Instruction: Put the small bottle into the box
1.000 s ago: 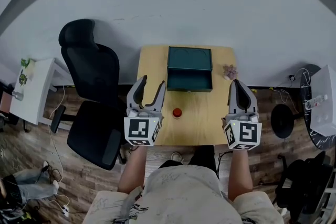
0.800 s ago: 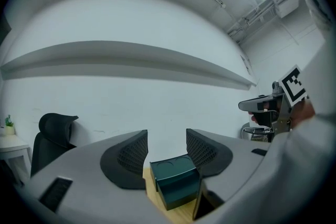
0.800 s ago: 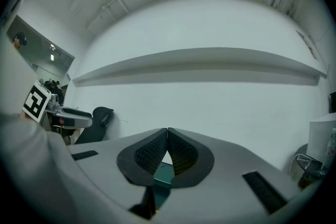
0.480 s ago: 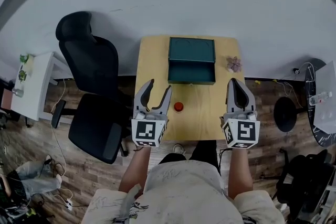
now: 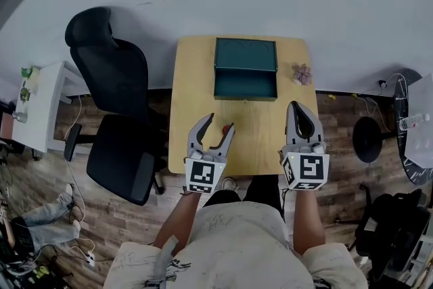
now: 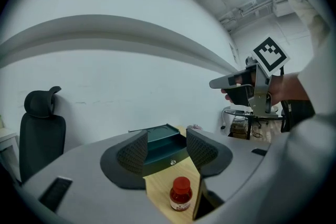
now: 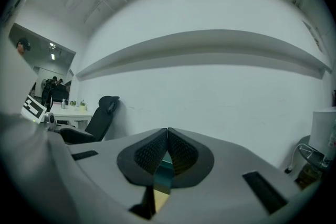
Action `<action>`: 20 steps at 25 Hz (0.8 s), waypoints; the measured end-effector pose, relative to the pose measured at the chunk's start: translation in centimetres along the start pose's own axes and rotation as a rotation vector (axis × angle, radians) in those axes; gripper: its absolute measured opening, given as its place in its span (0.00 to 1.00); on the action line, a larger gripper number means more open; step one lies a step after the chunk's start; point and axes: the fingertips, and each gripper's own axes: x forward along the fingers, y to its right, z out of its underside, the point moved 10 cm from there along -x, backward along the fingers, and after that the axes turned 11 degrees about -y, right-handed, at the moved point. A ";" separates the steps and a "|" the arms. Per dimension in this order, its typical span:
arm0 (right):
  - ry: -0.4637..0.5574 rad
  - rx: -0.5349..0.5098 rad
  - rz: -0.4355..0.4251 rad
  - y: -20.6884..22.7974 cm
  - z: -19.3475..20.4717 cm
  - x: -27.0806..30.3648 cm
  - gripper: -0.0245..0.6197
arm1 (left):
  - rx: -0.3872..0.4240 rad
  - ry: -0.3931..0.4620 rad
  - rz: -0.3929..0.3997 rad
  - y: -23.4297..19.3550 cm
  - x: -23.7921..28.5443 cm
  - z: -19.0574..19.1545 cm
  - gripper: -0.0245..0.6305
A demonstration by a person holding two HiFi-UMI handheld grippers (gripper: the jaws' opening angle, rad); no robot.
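On the wooden table [image 5: 191, 88], a small bottle [image 6: 180, 194] stands between spread jaws.
The left gripper [image 5: 219, 121] hovers at the table's near edge with its jaws wide apart. The red-capped small bottle is upright on the wood in the gap between them. The right gripper [image 5: 295, 107], off to the side, has its jaws pressed together on nothing. The green box [image 5: 245, 68] sits at the table's far end with its lid raised, well apart from the bottle. A black chair [image 5: 111, 78] stands beside the table.
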 end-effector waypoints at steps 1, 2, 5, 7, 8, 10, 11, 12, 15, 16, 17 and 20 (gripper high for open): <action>-0.004 0.001 -0.001 0.0 0.2 0.0 0.06 | 0.003 -0.010 0.006 0.3 0.2 0.4 0.39; -0.007 0.001 -0.001 0.0 0.3 0.0 0.06 | 0.005 -0.022 0.012 0.6 0.4 0.8 0.39; -0.015 0.000 0.000 0.1 0.5 0.0 0.06 | 0.008 -0.062 0.027 1.3 1.0 2.2 0.39; -0.020 -0.002 0.002 0.2 0.7 -0.1 0.06 | 0.010 -0.087 0.035 1.7 1.4 3.0 0.39; -0.023 -0.002 0.004 0.3 0.8 -0.1 0.06 | 0.010 -0.099 0.036 1.8 1.6 3.4 0.39; -0.029 -0.002 0.007 0.5 1.0 -0.2 0.06 | 0.007 -0.119 0.037 2.0 2.0 4.1 0.39; -0.032 -0.003 0.009 0.5 1.1 -0.2 0.06 | 0.005 -0.129 0.036 2.1 2.2 4.5 0.39; -0.034 -0.003 0.009 0.6 1.1 -0.2 0.06 | 0.002 -0.138 0.036 2.1 2.3 4.8 0.39; -0.040 -0.008 0.011 0.7 1.2 -0.2 0.06 | -0.003 -0.164 0.037 2.2 2.8 5.6 0.39; -0.042 -0.009 0.011 0.8 1.2 -0.2 0.06 | -0.005 -0.174 0.038 2.2 3.0 5.8 0.39; -0.044 -0.009 0.010 0.8 1.2 -0.1 0.06 | -0.009 -0.185 0.039 2.2 3.2 6.1 0.39; -0.049 -0.012 0.010 0.9 1.3 0.0 0.06 | -0.024 -0.217 0.044 2.3 3.6 6.8 0.39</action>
